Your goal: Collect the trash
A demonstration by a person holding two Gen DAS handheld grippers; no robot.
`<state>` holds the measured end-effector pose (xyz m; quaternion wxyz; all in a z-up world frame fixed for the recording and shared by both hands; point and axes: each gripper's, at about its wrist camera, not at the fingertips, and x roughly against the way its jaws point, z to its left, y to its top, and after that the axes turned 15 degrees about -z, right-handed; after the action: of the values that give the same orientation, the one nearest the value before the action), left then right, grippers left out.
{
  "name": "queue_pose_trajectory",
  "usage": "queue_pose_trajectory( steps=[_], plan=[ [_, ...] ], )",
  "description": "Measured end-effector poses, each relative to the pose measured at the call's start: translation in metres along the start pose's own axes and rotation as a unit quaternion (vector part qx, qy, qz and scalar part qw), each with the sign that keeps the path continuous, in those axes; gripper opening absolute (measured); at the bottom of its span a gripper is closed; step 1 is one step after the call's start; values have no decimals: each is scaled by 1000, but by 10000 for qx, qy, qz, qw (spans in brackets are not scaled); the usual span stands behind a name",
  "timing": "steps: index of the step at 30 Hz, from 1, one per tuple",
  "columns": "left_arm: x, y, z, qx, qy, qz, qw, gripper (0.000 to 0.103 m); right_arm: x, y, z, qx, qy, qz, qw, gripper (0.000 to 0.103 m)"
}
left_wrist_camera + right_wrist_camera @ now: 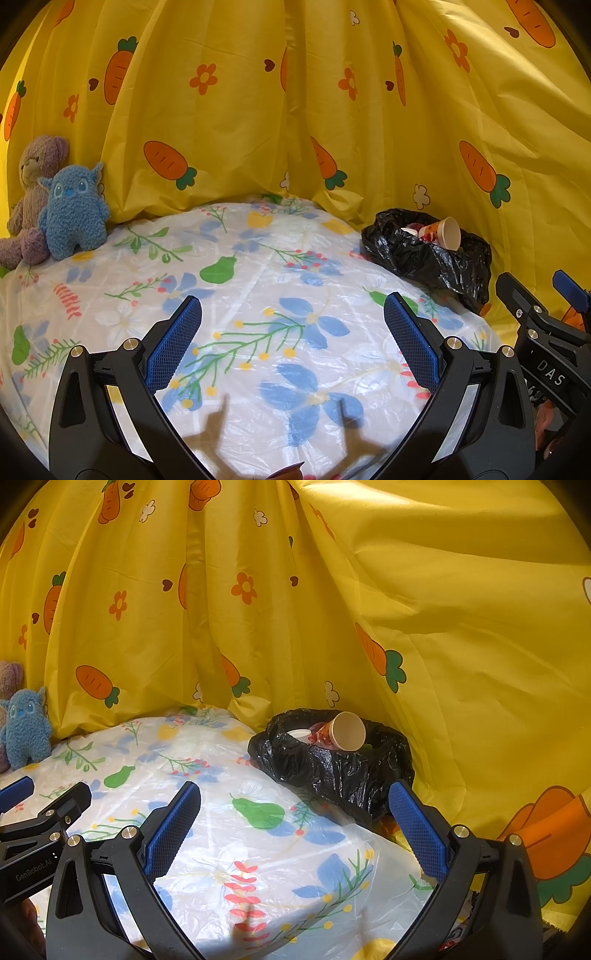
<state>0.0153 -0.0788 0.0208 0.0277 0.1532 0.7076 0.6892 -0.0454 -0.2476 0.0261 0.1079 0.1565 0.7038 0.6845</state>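
Both the left gripper (293,308) and the right gripper (294,794) hover with jaws spread wide and empty above the floral-covered counter (258,266); a paper cup (347,731) lies tilted in the black trash bag (332,771) at the counter's far right edge.

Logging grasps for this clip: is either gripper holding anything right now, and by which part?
Nothing is held. The left gripper and right gripper both stand open over the table; the cup lies in the bag.
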Motion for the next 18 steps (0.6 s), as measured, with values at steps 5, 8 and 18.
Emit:
queue_pose_trajectory(
  steps=[5,8,18],
  plan=[
    [0,0,0,13,2,10,10000,97,0,0,-1,-7,-2,11,10000,98],
    [0,0,0,8,5,11,10000,97,0,-1,-2,6,11,4,10000,98],
    [1,-1,-1,20,20,8,10000,97,1,-2,-1,-2,3,11,10000,98]
  ],
)
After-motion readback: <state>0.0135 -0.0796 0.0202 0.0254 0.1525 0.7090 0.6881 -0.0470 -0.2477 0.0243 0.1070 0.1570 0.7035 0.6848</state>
